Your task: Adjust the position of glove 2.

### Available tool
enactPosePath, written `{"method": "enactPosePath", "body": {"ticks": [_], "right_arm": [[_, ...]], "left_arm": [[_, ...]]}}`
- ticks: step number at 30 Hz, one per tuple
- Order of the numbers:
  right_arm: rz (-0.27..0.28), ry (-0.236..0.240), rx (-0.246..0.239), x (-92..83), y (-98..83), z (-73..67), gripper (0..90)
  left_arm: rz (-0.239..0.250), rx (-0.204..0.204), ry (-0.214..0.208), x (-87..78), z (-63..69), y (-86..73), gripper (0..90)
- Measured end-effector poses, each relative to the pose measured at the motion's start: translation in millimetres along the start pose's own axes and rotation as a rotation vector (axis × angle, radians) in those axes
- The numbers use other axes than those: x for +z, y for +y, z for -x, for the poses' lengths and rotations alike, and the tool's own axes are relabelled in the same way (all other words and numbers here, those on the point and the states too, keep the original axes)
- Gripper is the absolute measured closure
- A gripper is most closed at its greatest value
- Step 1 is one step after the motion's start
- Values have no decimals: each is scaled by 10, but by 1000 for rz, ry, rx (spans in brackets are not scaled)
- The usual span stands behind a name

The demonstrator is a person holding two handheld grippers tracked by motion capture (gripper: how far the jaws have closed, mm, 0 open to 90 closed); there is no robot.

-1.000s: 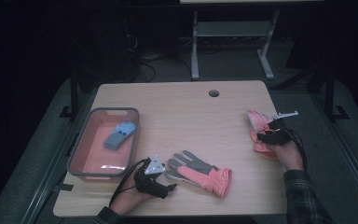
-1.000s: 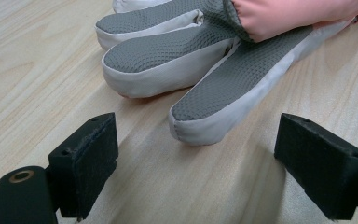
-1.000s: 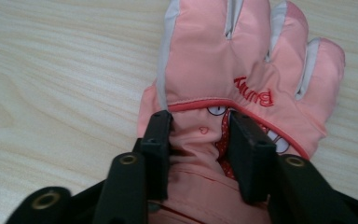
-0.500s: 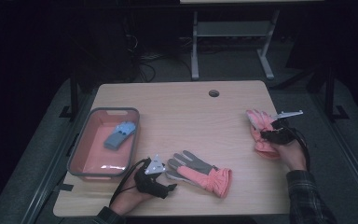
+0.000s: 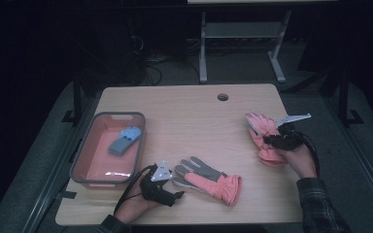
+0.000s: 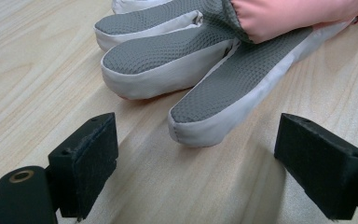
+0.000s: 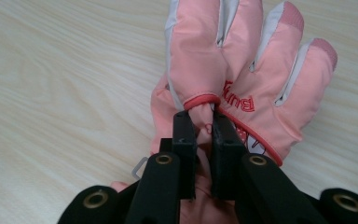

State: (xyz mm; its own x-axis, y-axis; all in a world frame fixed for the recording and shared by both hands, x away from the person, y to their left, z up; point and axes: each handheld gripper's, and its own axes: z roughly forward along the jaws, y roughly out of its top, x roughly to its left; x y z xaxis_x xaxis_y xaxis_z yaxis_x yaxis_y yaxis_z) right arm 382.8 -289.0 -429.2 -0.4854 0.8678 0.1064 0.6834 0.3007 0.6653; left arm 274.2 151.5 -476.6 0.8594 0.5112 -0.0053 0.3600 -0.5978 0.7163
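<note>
Right gripper view shows the right gripper (image 7: 204, 133) clenched on a fold of the pink glove (image 7: 242, 79); its jaws have just been closing on it. This glove lies at the right side of the table (image 5: 184, 111). At the near edge, the left gripper (image 6: 196, 163) stands released, its jaws wide, just before the fingertips of the second glove (image 6: 191, 60), which lies palm up.

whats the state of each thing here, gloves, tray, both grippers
right gripper: shut on the pink glove
pink glove: back up, pinched
left gripper: open, touching nothing
grey-palmed pink glove: flat, palm up, free
red plastic tray: holds a blue thing
</note>
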Motion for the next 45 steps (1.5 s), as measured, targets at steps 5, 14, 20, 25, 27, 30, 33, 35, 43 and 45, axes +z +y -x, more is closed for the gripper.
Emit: {"method": "enactPosePath", "body": {"ticks": [5,14,20,25,27,30,33,35,43,45], "right_arm": [[5,31,-23,-27,46,-87,822],[33,111,-58,-57,110,-256,820],[50,155,-89,-92,158,-376,818],[57,190,-118,-136,222,-493,817],[59,207,-136,-151,238,-545,816],[57,230,-159,-171,272,-630,816],[56,255,-184,-196,312,-709,815],[56,269,-202,-220,336,-773,814],[54,358,-299,-279,410,-982,811],[51,378,-315,-281,420,-1033,811]], "left_arm": [[0,0,-1,0,0,0,126],[-1,2,-2,0,0,1,126],[0,3,-4,1,-1,1,126],[-1,3,-4,0,0,1,126],[0,3,-4,1,0,1,126],[-1,5,-3,0,-2,1,126],[-1,8,-2,0,-4,2,126],[-1,9,-2,0,-4,2,126],[0,11,-6,3,-4,6,127],[-1,8,-7,3,-2,5,126]]}}
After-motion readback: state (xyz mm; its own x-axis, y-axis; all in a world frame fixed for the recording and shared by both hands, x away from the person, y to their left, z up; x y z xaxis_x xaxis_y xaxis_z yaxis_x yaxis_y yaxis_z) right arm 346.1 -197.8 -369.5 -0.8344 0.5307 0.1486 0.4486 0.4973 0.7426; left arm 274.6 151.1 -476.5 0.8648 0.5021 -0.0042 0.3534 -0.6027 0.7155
